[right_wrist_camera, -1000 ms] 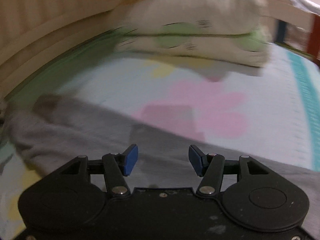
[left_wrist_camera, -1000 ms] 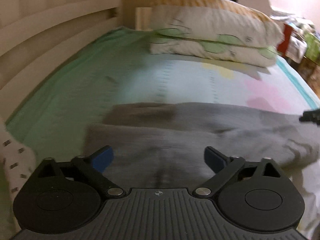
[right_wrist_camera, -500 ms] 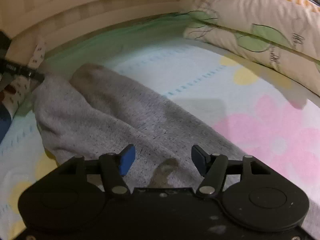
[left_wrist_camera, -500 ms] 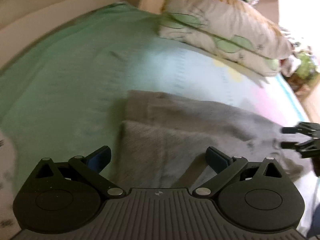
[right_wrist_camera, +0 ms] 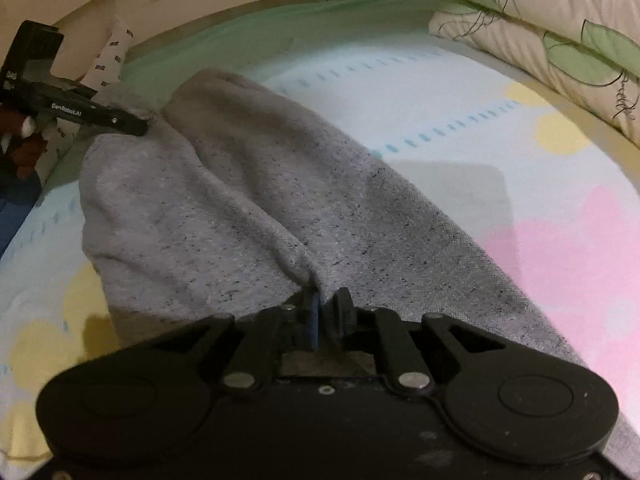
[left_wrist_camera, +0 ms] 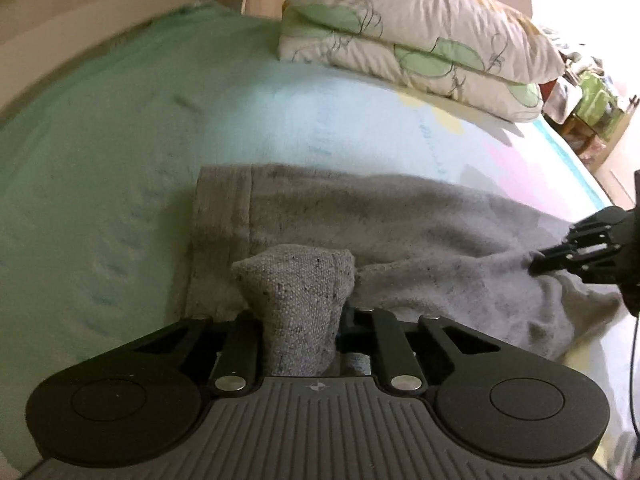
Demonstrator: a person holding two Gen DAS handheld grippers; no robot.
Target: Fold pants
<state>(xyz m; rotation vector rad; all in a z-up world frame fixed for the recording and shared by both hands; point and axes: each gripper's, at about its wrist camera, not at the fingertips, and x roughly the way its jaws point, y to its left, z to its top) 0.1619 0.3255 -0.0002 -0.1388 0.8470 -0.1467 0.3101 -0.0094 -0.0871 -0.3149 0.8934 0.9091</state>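
Observation:
Grey sweatpants (left_wrist_camera: 380, 216) lie folded lengthwise across the bed; they also show in the right wrist view (right_wrist_camera: 248, 200). My left gripper (left_wrist_camera: 298, 320) is shut on a bunched grey fold of the pants at their cuffed end, and the cloth sticks up between the jaws. My right gripper (right_wrist_camera: 326, 312) is shut on a ridge of the pants fabric farther along. The right gripper also shows at the right edge of the left wrist view (left_wrist_camera: 540, 266), pinching the cloth. The left gripper also shows at the upper left of the right wrist view (right_wrist_camera: 136, 126).
The bed sheet (left_wrist_camera: 100, 160) is green, light blue and flowered (right_wrist_camera: 560, 248). Two stacked pillows (left_wrist_camera: 420, 44) lie at the head of the bed. A wooden rail (right_wrist_camera: 200, 4) runs along the far side. A patterned cloth (right_wrist_camera: 112, 56) sits by the rail.
Both grippers were open above the pants. Both have come down and shut on the grey fabric, which now bunches up between the left jaws.

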